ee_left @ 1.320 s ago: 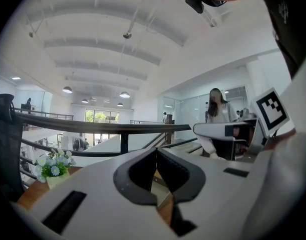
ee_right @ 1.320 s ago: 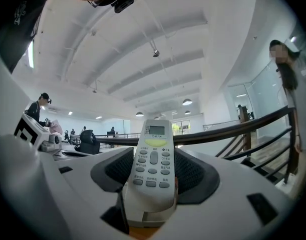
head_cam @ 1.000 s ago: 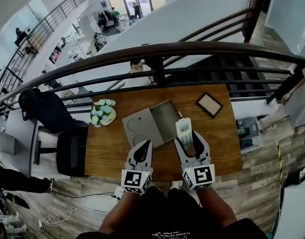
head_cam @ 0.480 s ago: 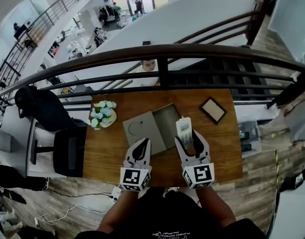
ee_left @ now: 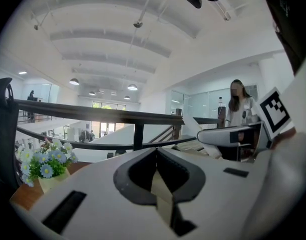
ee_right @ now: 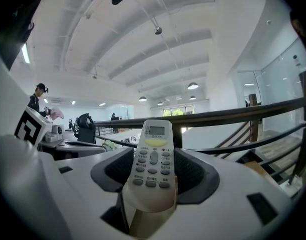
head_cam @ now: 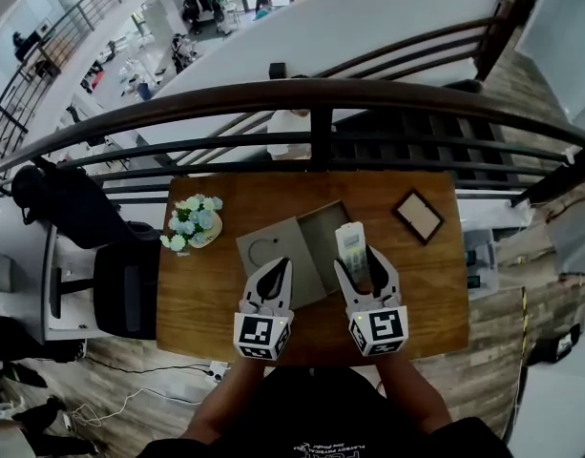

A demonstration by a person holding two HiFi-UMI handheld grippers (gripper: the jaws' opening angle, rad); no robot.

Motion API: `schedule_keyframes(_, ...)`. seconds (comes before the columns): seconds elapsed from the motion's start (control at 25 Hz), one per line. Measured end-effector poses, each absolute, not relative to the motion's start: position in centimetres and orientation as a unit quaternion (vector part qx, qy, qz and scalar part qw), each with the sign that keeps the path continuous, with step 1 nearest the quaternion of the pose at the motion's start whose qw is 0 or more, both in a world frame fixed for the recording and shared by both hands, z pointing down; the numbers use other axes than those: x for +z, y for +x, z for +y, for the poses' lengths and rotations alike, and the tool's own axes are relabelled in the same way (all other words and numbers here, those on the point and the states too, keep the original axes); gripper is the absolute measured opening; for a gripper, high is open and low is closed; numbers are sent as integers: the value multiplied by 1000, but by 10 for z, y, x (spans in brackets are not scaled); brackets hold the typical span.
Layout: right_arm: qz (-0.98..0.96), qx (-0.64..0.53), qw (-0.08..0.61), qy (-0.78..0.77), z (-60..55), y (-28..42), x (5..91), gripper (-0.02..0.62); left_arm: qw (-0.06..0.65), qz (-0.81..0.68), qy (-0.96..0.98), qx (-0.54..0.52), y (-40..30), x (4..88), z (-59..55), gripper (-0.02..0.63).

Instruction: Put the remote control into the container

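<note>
My right gripper [head_cam: 361, 258] is shut on a white remote control [head_cam: 350, 247], which points away from me with its small screen at the far end [ee_right: 153, 160]. It hangs over the right side of an open grey box [head_cam: 323, 229] on the wooden table [head_cam: 211, 284]; the box's flat lid [head_cam: 271, 256] lies open to the left. My left gripper [head_cam: 271, 281] is shut with nothing in it, over the lid's near edge. In the left gripper view its jaws [ee_left: 156, 170] meet, and the right gripper with the remote shows at the right [ee_left: 227, 134].
A pot of white and blue flowers [head_cam: 191, 219] stands at the table's left. A small framed picture [head_cam: 417, 216] lies at the back right. A dark railing [head_cam: 311, 98] runs behind the table. A black chair [head_cam: 120, 284] stands to the left.
The right gripper with the remote has edged slightly forward and left over the box. The left gripper has hardly moved. The head view has shifted a little.
</note>
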State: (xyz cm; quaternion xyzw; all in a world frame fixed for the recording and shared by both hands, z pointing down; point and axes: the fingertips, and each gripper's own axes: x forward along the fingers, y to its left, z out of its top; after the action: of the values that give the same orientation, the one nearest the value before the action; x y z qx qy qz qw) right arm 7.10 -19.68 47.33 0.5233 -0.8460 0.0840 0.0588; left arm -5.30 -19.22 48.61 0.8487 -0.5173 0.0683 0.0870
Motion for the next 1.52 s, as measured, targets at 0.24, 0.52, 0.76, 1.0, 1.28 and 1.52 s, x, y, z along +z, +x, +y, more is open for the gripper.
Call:
schedule_keyframes(0.24,-847,96,78,517,-220,56,486,264,89,-509,853,78,-58,501,-213,6)
schedule_keyframes(0.52,-845,117,109,511,-239,51,507,264,106,-506,852,86,-61,515,-228,6)
schedule_keyframes(0.76,-842,137,142,503,-247,44,534,264,117,-506,849,94,-63,531,-236,6)
schedule_keyframes(1.0,-835,153,176,499,-253,39,559,264,132,-510,845,95,-67,543,-240,6)
schedule_keyframes(1.28,-812,180,243,499,-259,33,602,264,158,-509,840,105,-78,560,-244,6)
schedule_keyframes(1.52,-798,203,282,492,-264,37,631,264,163,-510,837,109,-80,566,-245,6)
